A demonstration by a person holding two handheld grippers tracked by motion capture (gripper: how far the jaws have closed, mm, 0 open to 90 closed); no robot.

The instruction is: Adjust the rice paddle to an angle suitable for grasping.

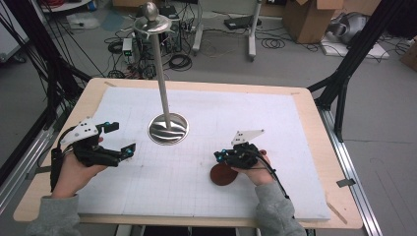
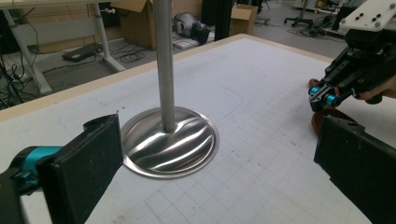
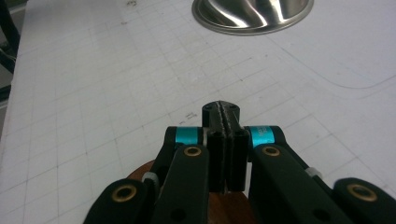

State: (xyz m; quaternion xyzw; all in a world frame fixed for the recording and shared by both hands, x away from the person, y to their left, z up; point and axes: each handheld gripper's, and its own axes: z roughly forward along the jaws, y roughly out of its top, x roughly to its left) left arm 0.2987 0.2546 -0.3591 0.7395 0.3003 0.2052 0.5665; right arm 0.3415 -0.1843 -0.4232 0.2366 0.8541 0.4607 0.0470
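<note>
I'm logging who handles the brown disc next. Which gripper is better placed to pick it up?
Probably right. The right gripper sits directly over the brown disc, though its jaws are shut and must open first. The left gripper is open but far off, on the other side of the metal stand.

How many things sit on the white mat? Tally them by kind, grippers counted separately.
Metal stand with round base: 1
Brown wooden disc: 1
Grippers: 2, left gripper open, right gripper shut
Total: 4
</note>
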